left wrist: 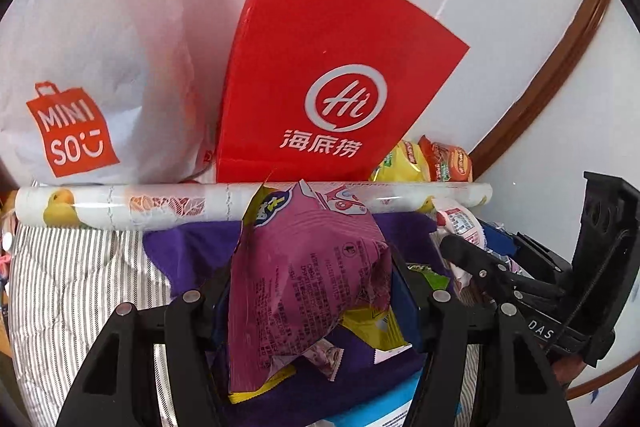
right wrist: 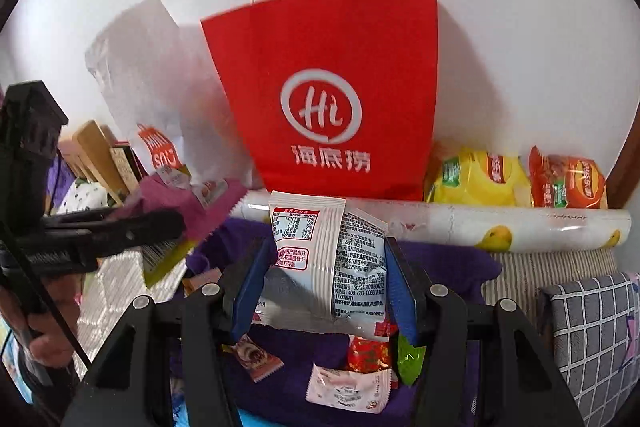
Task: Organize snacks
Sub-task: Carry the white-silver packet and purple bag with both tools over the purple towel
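Note:
My left gripper (left wrist: pixel 310 291) is shut on a puffy pink snack bag (left wrist: pixel 308 267), lifted over a purple cloth (left wrist: pixel 188 247). My right gripper (right wrist: pixel 326 279) is shut on a white snack packet (right wrist: pixel 344 259) with red print, its blue pads pressing both sides. A red paper bag (left wrist: pixel 320 75) with white handles stands against the wall straight ahead; the same red paper bag (right wrist: pixel 332 95) fills the middle of the right wrist view. The other gripper (left wrist: pixel 520 275) shows at the right of the left wrist view, and the pink bag (right wrist: pixel 180 199) at the left of the right wrist view.
A white shopping bag (left wrist: pixel 88 67) stands left of the red one. A patterned roll (left wrist: pixel 160 205) lies along the bags' feet. Yellow and orange snack packs (right wrist: pixel 516 179) sit at the right of the red bag. Several small packets (right wrist: pixel 348 387) lie on the purple cloth. Checked fabric (right wrist: pixel 592 339) is at right.

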Action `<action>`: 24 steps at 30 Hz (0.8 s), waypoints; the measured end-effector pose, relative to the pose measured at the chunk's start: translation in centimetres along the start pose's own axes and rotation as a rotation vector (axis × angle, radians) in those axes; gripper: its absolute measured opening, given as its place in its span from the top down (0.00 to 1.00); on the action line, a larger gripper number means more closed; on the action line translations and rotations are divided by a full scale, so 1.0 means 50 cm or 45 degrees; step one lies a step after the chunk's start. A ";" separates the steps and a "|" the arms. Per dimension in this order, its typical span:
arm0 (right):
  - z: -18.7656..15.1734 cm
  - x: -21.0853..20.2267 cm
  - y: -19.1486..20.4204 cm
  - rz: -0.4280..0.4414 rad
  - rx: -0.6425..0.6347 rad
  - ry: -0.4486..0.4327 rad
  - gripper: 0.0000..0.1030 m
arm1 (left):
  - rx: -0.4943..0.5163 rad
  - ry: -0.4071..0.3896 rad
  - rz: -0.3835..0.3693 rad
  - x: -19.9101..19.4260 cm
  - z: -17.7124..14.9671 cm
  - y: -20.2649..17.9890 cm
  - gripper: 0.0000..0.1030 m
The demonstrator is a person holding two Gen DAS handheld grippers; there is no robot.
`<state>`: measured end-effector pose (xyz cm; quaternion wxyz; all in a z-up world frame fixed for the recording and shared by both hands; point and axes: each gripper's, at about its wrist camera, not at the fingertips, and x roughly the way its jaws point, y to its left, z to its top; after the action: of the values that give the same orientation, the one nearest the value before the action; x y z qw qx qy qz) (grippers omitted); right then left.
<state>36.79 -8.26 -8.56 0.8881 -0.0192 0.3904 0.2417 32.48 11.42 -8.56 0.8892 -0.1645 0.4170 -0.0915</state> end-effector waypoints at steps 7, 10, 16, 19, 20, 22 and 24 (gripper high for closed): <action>-0.013 0.018 -0.027 -0.018 0.016 0.057 0.46 | -0.014 0.025 0.052 0.015 -0.005 0.016 0.40; -0.015 0.025 -0.033 -0.021 0.034 0.077 0.46 | -0.022 0.035 0.063 0.018 -0.004 0.021 0.40; -0.026 0.048 -0.014 -0.039 -0.015 0.141 0.45 | -0.024 0.050 0.072 0.030 -0.005 0.022 0.40; -0.036 0.071 -0.004 -0.042 -0.042 0.204 0.45 | -0.019 0.069 0.075 0.040 -0.007 0.017 0.40; -0.040 0.077 -0.002 -0.043 -0.043 0.222 0.45 | -0.018 0.076 0.076 0.043 -0.008 0.016 0.40; -0.047 0.093 0.001 -0.042 -0.046 0.260 0.45 | -0.015 0.083 0.080 0.047 -0.010 0.014 0.40; -0.056 0.112 0.003 -0.051 -0.056 0.303 0.45 | -0.019 0.081 0.082 0.046 -0.010 0.016 0.40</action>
<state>38.04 -6.45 -14.40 0.8395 -0.0752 0.4872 0.2284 33.58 11.34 -10.80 0.8766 -0.1547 0.4509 -0.0650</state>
